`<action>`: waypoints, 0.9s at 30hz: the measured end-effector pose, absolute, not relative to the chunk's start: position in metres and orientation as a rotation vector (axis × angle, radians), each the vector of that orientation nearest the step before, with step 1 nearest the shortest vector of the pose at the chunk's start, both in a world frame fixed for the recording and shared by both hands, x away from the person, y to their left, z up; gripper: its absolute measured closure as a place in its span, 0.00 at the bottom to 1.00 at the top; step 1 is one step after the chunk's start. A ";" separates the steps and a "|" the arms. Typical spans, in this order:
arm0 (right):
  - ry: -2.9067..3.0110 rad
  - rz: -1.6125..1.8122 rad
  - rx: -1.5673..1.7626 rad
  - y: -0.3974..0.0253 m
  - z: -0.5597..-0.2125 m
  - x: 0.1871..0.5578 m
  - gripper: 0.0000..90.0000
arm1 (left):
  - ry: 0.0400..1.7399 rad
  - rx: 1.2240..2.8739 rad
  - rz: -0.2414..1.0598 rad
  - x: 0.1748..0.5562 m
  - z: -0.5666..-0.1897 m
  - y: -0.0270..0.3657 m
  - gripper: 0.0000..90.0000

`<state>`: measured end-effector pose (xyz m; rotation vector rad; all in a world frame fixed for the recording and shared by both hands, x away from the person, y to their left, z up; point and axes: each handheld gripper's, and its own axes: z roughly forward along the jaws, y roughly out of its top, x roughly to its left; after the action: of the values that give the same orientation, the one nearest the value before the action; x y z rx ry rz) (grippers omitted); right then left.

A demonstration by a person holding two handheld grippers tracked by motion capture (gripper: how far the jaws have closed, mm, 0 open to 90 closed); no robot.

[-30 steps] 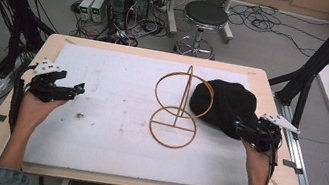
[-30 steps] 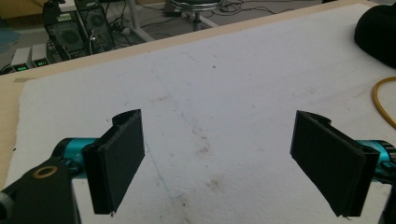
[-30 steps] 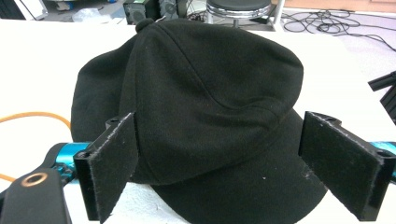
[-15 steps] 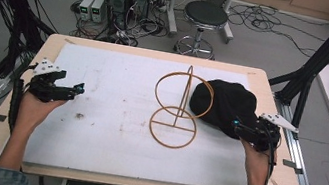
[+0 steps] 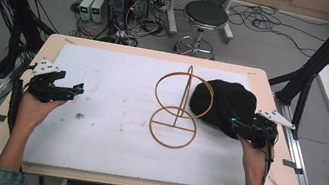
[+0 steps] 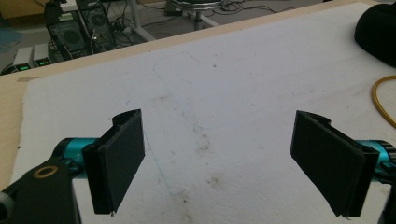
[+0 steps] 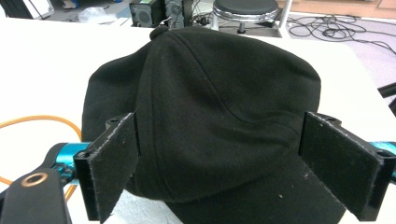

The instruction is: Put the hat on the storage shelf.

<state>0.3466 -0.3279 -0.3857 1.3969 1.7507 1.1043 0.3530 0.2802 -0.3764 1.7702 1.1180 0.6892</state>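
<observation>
Black cap [image 5: 224,104] lying on white mat [image 5: 113,114] at 2 o'clock, touching wire stand [image 5: 177,107], not yet hung. Right gripper [image 5: 239,129] wide, jaws straddling brim, no contact yet. Left gripper [image 5: 71,91] wide, empty, at 9 o'clock.
</observation>
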 end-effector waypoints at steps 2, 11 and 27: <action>1.753 1.114 1.390 -0.326 -0.384 0.349 0.14 | 1.118 1.770 0.685 0.353 -0.377 0.279 0.21; 1.778 1.144 1.354 -0.317 -0.375 0.369 0.14 | 1.121 1.765 0.691 0.354 -0.377 0.279 0.20; 1.799 1.134 1.319 -0.302 -0.366 0.417 0.14 | 1.103 1.776 0.691 0.355 -0.379 0.279 0.20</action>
<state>0.4172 -0.3021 -0.3658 1.3195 1.7993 1.1337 0.3548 0.2794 -0.3786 1.7756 1.1028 0.6908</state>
